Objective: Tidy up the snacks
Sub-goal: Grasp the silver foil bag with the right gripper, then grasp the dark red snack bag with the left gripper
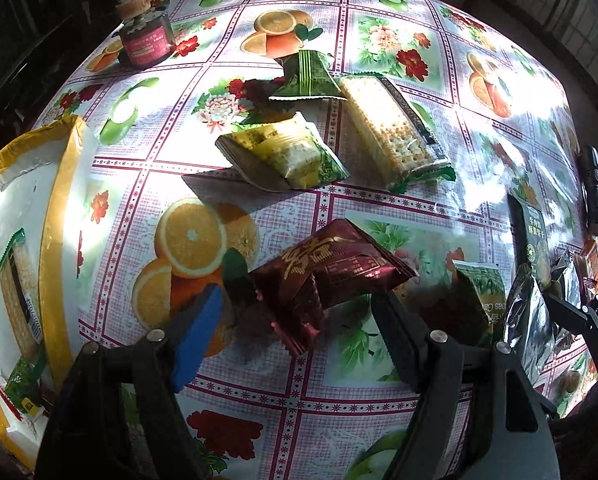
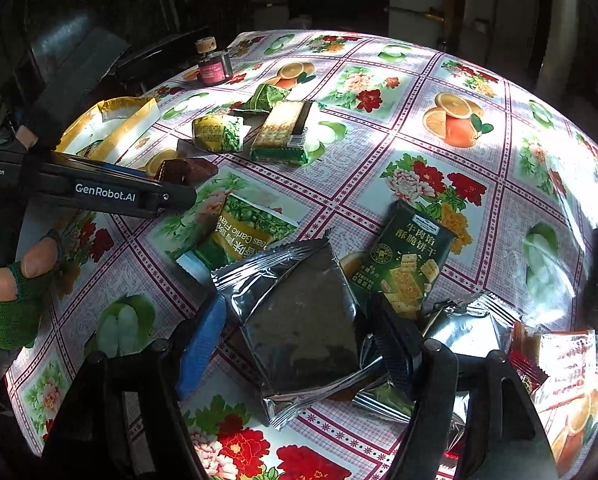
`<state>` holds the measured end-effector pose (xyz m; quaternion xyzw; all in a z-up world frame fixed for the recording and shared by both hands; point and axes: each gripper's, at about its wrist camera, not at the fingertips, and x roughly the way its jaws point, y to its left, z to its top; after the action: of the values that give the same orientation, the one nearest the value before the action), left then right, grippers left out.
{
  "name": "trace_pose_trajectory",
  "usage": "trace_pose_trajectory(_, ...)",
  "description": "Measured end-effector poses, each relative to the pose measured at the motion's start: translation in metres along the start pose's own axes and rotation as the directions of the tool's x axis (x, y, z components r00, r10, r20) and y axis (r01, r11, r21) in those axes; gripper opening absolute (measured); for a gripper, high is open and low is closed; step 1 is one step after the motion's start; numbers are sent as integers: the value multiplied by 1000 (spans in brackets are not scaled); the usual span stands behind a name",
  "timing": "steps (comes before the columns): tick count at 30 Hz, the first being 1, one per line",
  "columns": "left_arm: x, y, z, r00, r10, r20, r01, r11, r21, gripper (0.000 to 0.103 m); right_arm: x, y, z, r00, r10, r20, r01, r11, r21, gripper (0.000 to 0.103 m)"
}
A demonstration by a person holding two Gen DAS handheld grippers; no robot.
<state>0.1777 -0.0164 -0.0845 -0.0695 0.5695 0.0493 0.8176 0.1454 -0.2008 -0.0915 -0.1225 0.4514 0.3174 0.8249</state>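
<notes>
Between the left gripper's [image 1: 299,312] spread fingers lies a dark red snack packet [image 1: 327,272] on the fruit-patterned tablecloth [image 1: 299,380]; neither pad touches it. At far left, a yellow-rimmed box [image 1: 59,208] holds cracker packets. Further off lie a cracker sleeve [image 1: 391,128] and a yellow-green packet [image 1: 283,152]. Right gripper [image 2: 299,340], also spread, straddles a silver foil packet [image 2: 299,320], beside a dark green biscuit packet [image 2: 407,264].

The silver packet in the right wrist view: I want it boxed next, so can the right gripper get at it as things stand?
Probably yes. The silver packet lies uppermost between the open fingers of the right gripper, with nothing lying over it.
</notes>
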Motion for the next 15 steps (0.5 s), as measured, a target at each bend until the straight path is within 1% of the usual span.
trace_pose_trajectory(1, -1, -2, 0, 1000, 7, 8, -7, 1000, 16, 76, 2, 0, -1, 1000, -4, -8, 4, 1000, -1, 73)
trace_pose_trajectory(2, -1, -4, -1, 1000, 7, 8, -8, 999, 33, 74, 4, 2, -3, 1000, -14, -15, 14, 1000, -5, 73)
trace_pose_trajectory(3, -3, -5, -1, 1000, 9, 11, -9, 999, 46, 68, 6, 3, -4, 1000, -18, -21, 18, 1000, -8, 73)
trace_pose_trajectory(4, -5, -5, -1, 1000, -6, 13, 5, 999, 52, 67, 7, 5, -4, 1000, -16, -21, 16, 1000, -11, 74)
trace_pose_trajectory(5, -7, -4, 0, 1000, -20, 16, 19, 998, 54, 67, 6, 6, -5, 1000, -15, -13, 14, 1000, -13, 74)
trace_pose_trajectory(7, -10, -4, 3, 999, -21, 36, 19, 998, 65, 68, 5, 7, -6, 1000, -11, -4, 11, 1000, -2, 74)
trace_pose_trajectory(10, -4, -8, 9, 1000, 7, 23, -9, 995, 97, 69, 3, 5, -7, 1000, -11, 3, 11, 1000, 18, 73)
trace_pose_trajectory(13, 2, -11, 9, 999, 29, 24, -31, 993, 116, 69, 1, 5, -10, 1000, -14, 11, 13, 999, 39, 70)
trace_pose_trajectory(14, 1, -12, 8, 999, 32, 29, -35, 992, 118, 69, 0, 5, -11, 1000, -22, 15, 21, 999, 47, 66)
trace_pose_trajectory(15, 1, -12, 7, 999, 29, 29, -32, 992, 120, 66, -2, 4, -12, 1000, -22, 19, 21, 998, 59, 64)
